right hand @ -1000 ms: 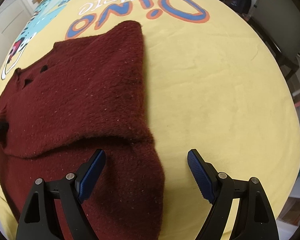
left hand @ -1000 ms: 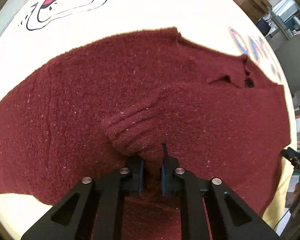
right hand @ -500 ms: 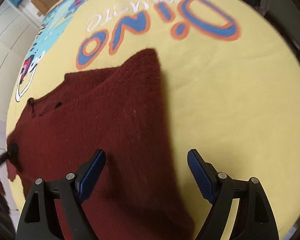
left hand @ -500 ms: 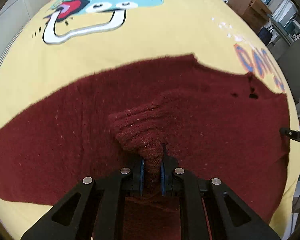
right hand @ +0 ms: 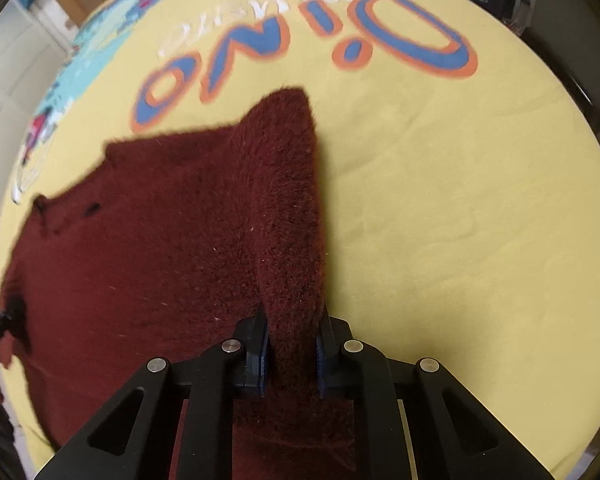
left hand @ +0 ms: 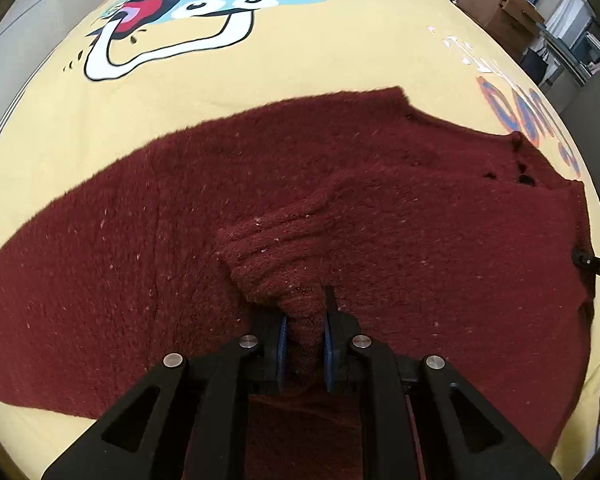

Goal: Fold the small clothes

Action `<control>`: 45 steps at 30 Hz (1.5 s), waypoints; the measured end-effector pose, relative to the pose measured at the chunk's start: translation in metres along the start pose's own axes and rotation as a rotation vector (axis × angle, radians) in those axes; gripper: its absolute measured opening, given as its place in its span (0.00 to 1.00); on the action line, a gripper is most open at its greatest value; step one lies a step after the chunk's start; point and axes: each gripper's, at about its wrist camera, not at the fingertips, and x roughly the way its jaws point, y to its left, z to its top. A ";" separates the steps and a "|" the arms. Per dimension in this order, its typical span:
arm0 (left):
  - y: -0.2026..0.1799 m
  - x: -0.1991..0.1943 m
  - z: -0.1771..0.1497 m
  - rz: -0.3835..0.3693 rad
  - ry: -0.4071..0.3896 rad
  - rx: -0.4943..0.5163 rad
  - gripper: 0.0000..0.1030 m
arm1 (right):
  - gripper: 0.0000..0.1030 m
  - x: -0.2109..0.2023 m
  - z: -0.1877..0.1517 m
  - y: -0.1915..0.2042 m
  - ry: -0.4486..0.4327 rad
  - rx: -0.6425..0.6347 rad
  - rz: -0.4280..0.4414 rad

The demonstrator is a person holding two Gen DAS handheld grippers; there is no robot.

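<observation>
A small dark red fuzzy sweater (left hand: 140, 248) lies spread on a yellow printed cloth (left hand: 60, 128). Its sleeve is folded over the body, with the ribbed cuff (left hand: 268, 248) in the middle. My left gripper (left hand: 305, 340) is shut on the sweater fabric just below the cuff. In the right wrist view the sweater (right hand: 160, 240) fills the left half. My right gripper (right hand: 290, 356) is shut on the sweater's right edge, which rises as a ridge between the blue pads. The tip of the right gripper shows at the right edge of the left wrist view (left hand: 596, 266).
The yellow cloth carries a cartoon dinosaur face (left hand: 188, 20) and blue-orange "Dino" lettering (right hand: 300, 52). Brown cardboard boxes (left hand: 496, 0) and shelves stand past the table's far right. Bare yellow cloth (right hand: 460, 220) lies to the right of the sweater.
My right gripper went from wide open to shut on the sweater's right edge. My left gripper stayed shut on the fabric and the view drew back a little.
</observation>
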 end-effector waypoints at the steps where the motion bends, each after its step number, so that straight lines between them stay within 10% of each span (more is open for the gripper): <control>1: -0.001 0.001 0.000 0.004 -0.009 0.002 0.15 | 0.17 0.001 0.001 -0.003 -0.002 0.015 0.006; 8: -0.017 -0.006 0.006 0.120 -0.029 0.071 0.43 | 0.50 -0.014 -0.004 0.012 -0.052 -0.067 -0.067; 13: -0.025 -0.037 0.012 0.133 -0.115 0.091 0.99 | 0.79 -0.036 -0.013 0.022 -0.107 -0.117 -0.118; 21: -0.078 -0.058 0.012 0.071 -0.228 0.171 0.99 | 0.86 -0.076 -0.030 0.081 -0.241 -0.214 -0.072; 31: -0.093 0.019 -0.010 0.056 -0.093 0.135 0.99 | 0.86 -0.019 -0.072 0.160 -0.229 -0.354 -0.073; 45: -0.033 0.021 -0.022 0.079 -0.104 0.049 0.99 | 0.86 -0.015 -0.067 0.084 -0.243 -0.259 -0.167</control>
